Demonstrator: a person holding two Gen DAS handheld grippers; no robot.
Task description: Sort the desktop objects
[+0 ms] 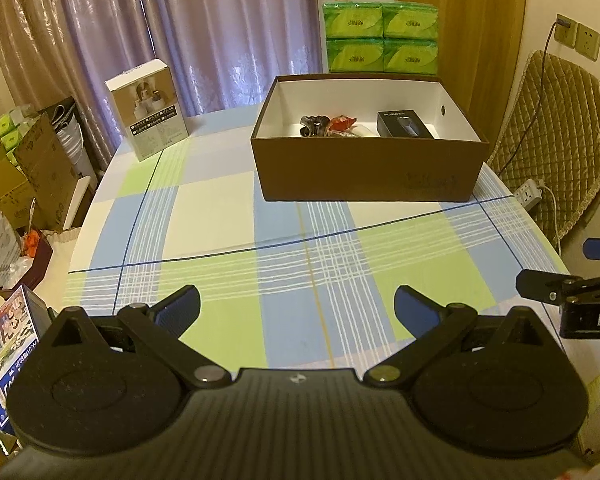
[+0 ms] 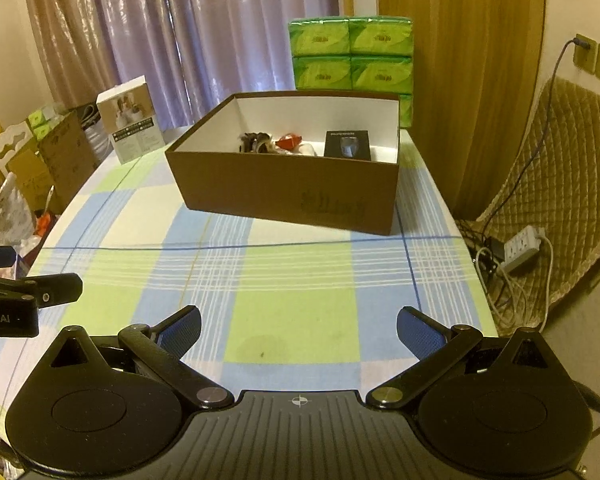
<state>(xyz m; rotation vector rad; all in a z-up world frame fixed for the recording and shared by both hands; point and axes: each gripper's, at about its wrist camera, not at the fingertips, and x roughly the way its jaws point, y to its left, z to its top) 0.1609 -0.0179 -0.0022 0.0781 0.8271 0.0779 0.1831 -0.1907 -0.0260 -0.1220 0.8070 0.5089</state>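
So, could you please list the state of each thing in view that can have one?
left gripper: open, holding nothing.
right gripper: open, holding nothing.
brown box: lid off, upright on the table.
black carton: lying inside the brown box.
red packet: inside the brown box.
white product box: standing upright, closed.
green tissue packs: stacked behind the brown box.

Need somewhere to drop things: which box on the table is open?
The brown box: no lid, items inside. The white product box stands shut, upright.

The near half of the table (image 1: 220,216) lies bare; further back the brown box (image 1: 364,172) and a carton (image 1: 148,108) at far left block the way.
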